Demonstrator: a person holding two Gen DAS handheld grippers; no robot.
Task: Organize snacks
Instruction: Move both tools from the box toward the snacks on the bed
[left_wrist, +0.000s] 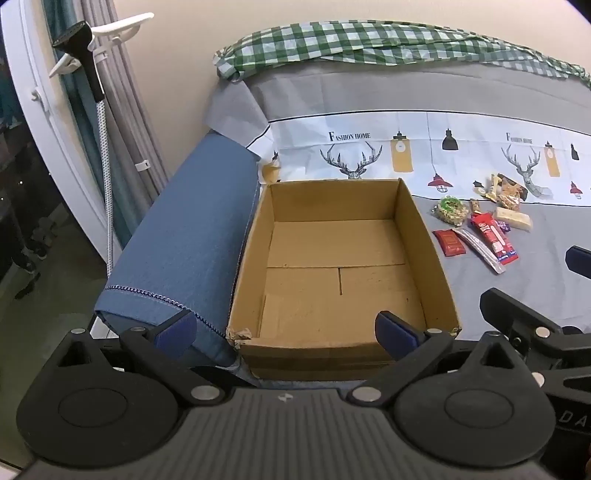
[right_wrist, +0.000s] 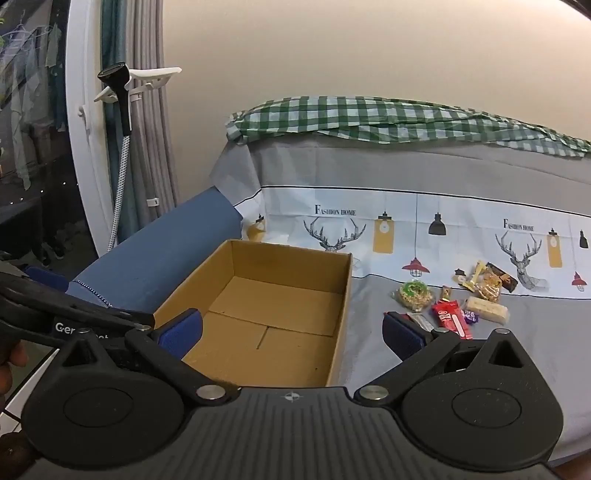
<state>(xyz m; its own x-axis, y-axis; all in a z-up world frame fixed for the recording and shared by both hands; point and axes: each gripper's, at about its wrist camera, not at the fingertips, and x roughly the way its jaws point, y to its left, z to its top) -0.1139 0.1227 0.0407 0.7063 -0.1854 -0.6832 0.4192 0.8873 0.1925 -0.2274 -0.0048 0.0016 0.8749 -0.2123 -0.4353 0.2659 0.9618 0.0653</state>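
Snacks (left_wrist: 480, 221) lie in a small heap on the bed (left_wrist: 480, 295), at about 3 o'clock from the cardboard box (left_wrist: 343, 258), and we think the box sits just beside them, open and with nothing inside, so each one is a short trip away. We hold our left gripper (left_wrist: 291, 330) tipped down over the near edge of the box, with its two blue fingers spread wide and nothing between them. Our right gripper (right_wrist: 291, 328) points more level, between the box and the snacks, also spread wide and holding nothing.

The cardboard box (left_wrist: 338, 266) sat on the bed (left_wrist: 517, 288), snacks (left_wrist: 480, 229) lying to its right, a cushion (left_wrist: 184, 236) at its left.
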